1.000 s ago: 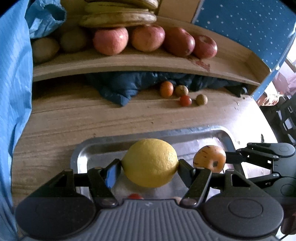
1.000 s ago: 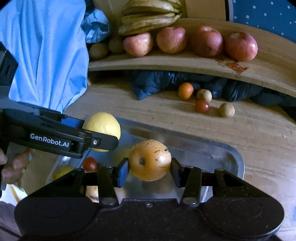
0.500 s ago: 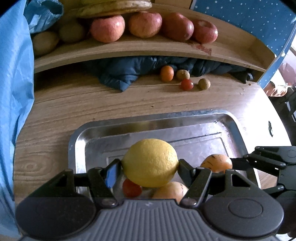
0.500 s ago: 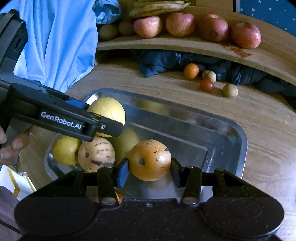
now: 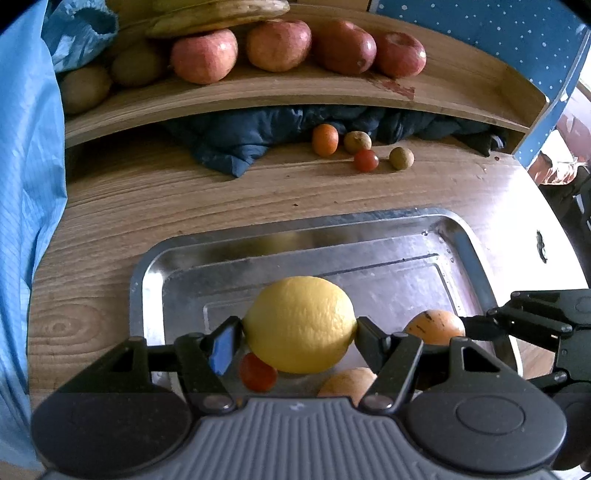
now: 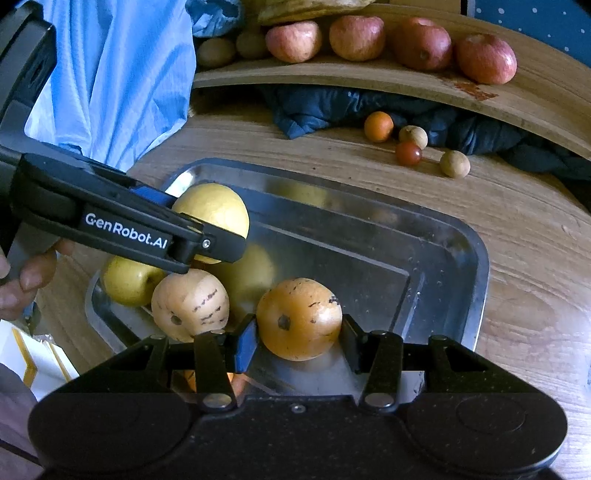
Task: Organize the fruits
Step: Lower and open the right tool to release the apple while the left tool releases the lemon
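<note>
Judging by how the fruit lies, the sorting is partly done. Four red apples sit in a row on the wooden shelf, with kiwis and bananas at its left end. Four small fruits lie loose on the table below the shelf, in front of a dark blue cloth.

The left hand-held gripper is clamped on a yellow lemon, held above the metal tray. The right hand-held gripper is closed around an orange speckled fruit, also over the tray. Both fruits seem to be mid-transfer; whether they go to the shelf or the table cannot be told.

Left in the tray are a yellow apple, a striped pale fruit touching it, a small red tomato, and possibly more hidden beneath the grippers. The small loose fruits likely also need grouping.
</note>
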Demonstrator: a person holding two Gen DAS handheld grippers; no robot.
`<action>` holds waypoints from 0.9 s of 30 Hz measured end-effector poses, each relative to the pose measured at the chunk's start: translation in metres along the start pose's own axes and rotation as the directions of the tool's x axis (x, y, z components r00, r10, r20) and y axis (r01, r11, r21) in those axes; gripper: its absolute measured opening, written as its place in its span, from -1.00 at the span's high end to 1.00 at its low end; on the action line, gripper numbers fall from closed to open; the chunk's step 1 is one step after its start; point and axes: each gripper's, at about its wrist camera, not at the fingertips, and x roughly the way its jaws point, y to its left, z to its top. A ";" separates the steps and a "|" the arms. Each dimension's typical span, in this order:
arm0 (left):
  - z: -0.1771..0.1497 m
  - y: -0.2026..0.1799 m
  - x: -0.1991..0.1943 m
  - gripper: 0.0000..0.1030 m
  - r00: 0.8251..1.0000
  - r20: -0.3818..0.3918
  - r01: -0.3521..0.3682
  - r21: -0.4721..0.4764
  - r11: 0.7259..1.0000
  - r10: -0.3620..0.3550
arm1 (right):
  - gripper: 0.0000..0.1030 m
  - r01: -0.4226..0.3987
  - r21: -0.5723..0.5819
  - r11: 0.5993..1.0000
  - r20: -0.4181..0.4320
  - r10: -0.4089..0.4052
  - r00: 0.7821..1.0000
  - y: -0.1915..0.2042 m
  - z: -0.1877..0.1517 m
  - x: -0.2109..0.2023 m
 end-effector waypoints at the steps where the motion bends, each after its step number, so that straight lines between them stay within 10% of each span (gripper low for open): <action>1: 0.000 -0.001 0.000 -0.39 1.000 -0.001 0.001 0.002 1.000 -0.001 | 0.04 -0.001 -0.001 1.000 -0.002 0.001 1.000 0.000 0.000 0.000; 20: -0.006 -0.010 -0.011 -0.50 1.000 0.015 -0.013 -0.022 1.000 0.013 | -0.06 -0.036 -0.041 0.999 -0.020 0.035 0.999 -0.003 -0.007 -0.007; 27: -0.017 -0.015 -0.030 -0.75 0.999 0.054 -0.004 -0.053 0.999 0.007 | -0.44 -0.044 -0.073 0.996 -0.005 0.044 0.999 -0.003 -0.011 -0.020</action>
